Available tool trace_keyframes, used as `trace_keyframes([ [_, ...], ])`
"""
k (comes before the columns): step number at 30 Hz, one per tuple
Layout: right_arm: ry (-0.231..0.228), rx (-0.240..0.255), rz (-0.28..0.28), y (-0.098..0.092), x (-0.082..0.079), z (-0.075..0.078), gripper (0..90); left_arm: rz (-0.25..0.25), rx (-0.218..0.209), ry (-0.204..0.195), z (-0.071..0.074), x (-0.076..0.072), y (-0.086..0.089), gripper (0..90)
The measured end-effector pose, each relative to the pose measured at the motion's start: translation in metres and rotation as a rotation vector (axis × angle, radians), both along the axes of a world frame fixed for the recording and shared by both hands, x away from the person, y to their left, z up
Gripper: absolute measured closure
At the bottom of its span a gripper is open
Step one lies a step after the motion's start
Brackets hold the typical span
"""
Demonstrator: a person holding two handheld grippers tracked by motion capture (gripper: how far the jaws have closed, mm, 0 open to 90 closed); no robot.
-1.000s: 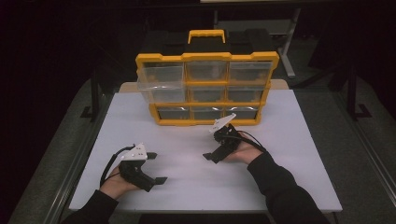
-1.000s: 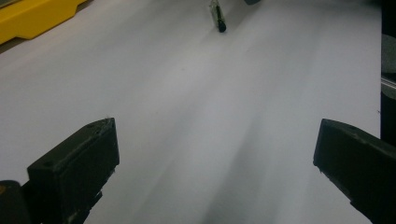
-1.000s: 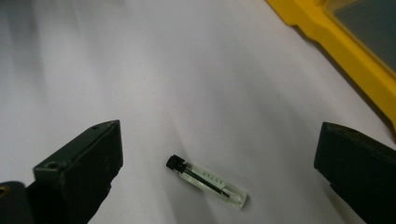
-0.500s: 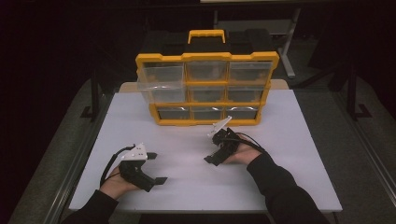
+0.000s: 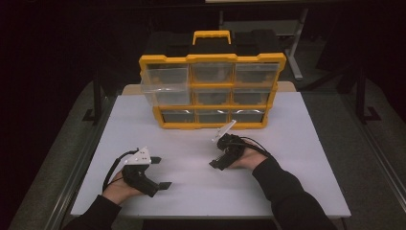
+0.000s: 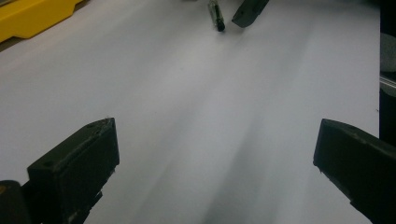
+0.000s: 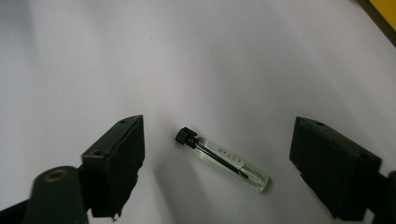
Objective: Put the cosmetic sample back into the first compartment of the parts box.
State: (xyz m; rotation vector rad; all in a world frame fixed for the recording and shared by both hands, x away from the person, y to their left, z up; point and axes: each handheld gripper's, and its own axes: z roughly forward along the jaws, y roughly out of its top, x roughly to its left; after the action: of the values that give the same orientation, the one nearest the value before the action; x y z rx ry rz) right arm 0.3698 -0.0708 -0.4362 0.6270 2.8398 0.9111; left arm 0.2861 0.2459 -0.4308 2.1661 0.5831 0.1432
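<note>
A small clear glass vial (image 7: 224,159) with a black cap lies flat on the white table (image 5: 297,158). My right gripper (image 7: 219,135) hangs just over it, one jaw on each side of the vial. The jaws have just been closing, but neither pad touches the glass, so it is open. In the high view the right gripper (image 5: 216,154) sits at the table's middle, in front of the organizer. My left gripper (image 5: 161,172) rests near the front left, wide open with nothing between its jaws (image 6: 222,137). The left gripper view looks across to the vial (image 6: 215,16).
A yellow and black organizer case (image 5: 213,60) with clear drawers stands upright at the back of the table. Its top left drawer (image 5: 165,84) is pulled out toward me. Dark floor and table legs surround the table.
</note>
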Motion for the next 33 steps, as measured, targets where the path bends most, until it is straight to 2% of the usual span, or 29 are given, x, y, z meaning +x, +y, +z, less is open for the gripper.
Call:
trace_keyframes([
  [20,0.010,-0.015,0.014,-0.0025,-0.0012,0.0011,52.3,-0.001,0.000,0.001,0.0000,-0.0003,-0.0002,0.0],
  [33,0.019,-0.023,0.029,-0.0025,-0.0015,-0.0006,61.8,-0.003,0.001,0.002,0.0000,-0.0004,-0.0003,0.0],
])
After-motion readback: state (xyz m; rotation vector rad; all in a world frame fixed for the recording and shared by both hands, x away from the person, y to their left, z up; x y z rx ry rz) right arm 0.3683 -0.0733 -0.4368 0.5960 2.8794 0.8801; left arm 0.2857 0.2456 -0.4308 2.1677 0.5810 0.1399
